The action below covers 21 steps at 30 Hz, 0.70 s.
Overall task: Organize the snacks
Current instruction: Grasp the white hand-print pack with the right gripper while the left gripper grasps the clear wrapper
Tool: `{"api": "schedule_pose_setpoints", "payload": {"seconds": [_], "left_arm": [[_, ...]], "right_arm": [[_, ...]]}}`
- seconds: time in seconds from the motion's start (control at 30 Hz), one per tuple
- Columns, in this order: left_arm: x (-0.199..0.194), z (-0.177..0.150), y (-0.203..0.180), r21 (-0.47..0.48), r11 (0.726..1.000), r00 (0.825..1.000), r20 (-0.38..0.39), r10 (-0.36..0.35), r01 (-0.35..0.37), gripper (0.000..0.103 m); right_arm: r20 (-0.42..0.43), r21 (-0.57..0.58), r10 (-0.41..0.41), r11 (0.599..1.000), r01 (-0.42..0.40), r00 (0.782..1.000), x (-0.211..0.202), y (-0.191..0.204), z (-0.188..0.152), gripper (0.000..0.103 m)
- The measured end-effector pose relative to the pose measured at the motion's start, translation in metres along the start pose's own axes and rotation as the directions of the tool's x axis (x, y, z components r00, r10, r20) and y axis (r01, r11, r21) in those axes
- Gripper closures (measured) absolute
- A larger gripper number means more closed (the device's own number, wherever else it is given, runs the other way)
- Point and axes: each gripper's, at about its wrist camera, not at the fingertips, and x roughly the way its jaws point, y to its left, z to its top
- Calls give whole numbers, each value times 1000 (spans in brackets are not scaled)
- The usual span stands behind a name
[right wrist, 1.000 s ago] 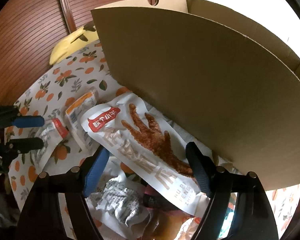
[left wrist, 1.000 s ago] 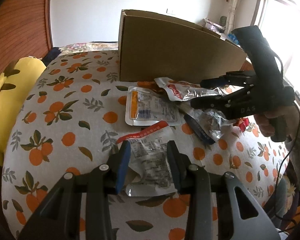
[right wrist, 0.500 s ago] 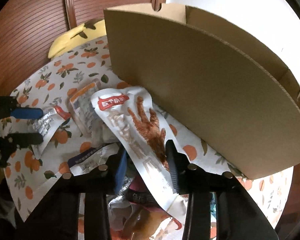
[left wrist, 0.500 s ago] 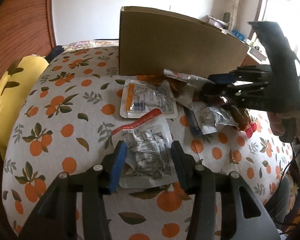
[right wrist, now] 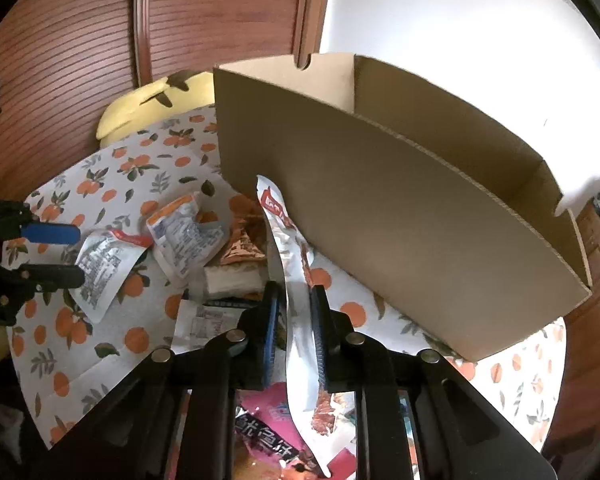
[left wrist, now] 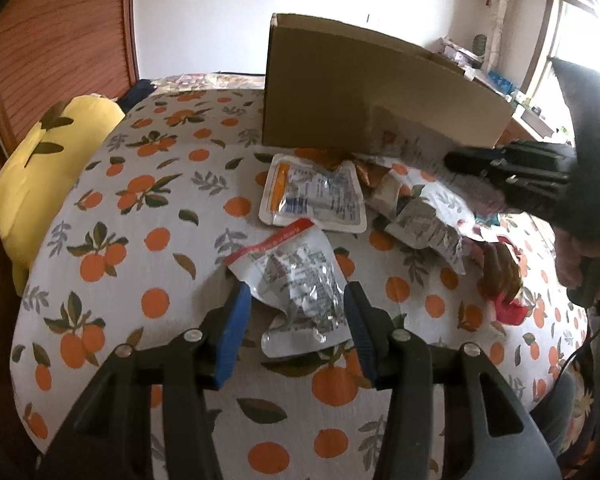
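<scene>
My right gripper is shut on a long white chicken-feet snack packet, held edge-on and lifted beside the open cardboard box. In the left wrist view the right gripper holds that packet against the box front. My left gripper is open, its blue pads on either side of a silver packet with a red strip lying on the orange-print tablecloth. That packet also shows in the right wrist view.
A clear packet with an orange edge lies behind the silver one. A heap of other snack packets lies right of it, with a red wrapper. A yellow plush cushion sits at the left table edge.
My right gripper closed on the chicken-feet packet and lifted it up beside the box. My left gripper stayed open around the silver packet, pulling back slightly.
</scene>
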Motion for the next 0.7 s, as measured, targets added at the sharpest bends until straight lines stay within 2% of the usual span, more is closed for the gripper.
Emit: {"api": "schedule_pose_setpoints", "payload": {"seconds": [0.2, 0.43, 0.7], "left_arm": [[15, -4, -5, -12, 1000, 999, -48, 10, -11, 54], [28, 4, -15, 20, 996, 996, -21, 82, -82, 51], [31, 2, -19, 66, 991, 993, 17, 113, -114, 47]], "right_arm": [[39, 5, -22, 1000, 21, 999, -14, 0, -3, 90], [69, 55, -26, 998, 23, 997, -23, -5, -11, 90], [107, 95, -29, 995, 19, 994, -36, -9, -19, 90]]}}
